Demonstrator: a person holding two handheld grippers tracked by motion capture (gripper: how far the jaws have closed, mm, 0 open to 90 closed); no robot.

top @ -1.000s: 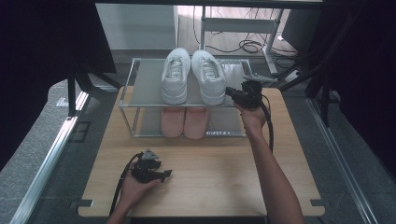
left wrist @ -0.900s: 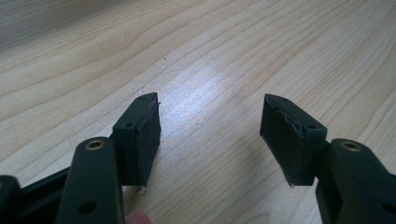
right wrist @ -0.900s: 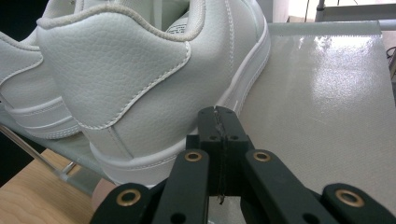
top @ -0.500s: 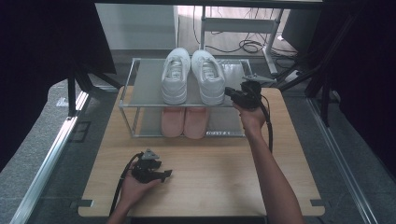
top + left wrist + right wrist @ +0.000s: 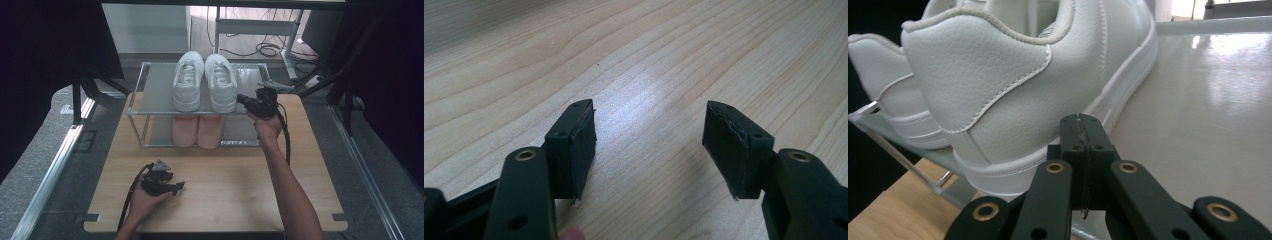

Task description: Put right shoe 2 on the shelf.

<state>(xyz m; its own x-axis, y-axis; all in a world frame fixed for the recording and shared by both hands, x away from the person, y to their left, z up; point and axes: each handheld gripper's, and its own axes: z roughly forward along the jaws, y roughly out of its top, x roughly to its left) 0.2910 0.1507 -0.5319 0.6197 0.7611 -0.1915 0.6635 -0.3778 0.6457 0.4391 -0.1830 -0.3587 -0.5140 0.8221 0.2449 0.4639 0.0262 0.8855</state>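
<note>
Pair of white sneakers (image 5: pixel 205 81) side by side on top shelf of metal shoe rack (image 5: pixel 135 111), pink slippers (image 5: pixel 197 131) below. Right hand-held gripper (image 5: pixel 243 99) just beside right sneaker's heel, jaws pressed together, empty. Left hand-held gripper (image 5: pixel 179 187) low on wooden table (image 5: pixel 235 185), jaws wide apart, empty.

There are two white shoes (image 5: pixel 205 80) on the top shelf of one rack (image 5: pixel 137 107). There are two pink shoes (image 5: pixel 197 131) on the shelf under them (so four shoes in all). There is one wooden table (image 5: pixel 225 185). There are two grippers, a left gripper (image 5: pixel 176 187) and a right gripper (image 5: pixel 242 98).
</note>
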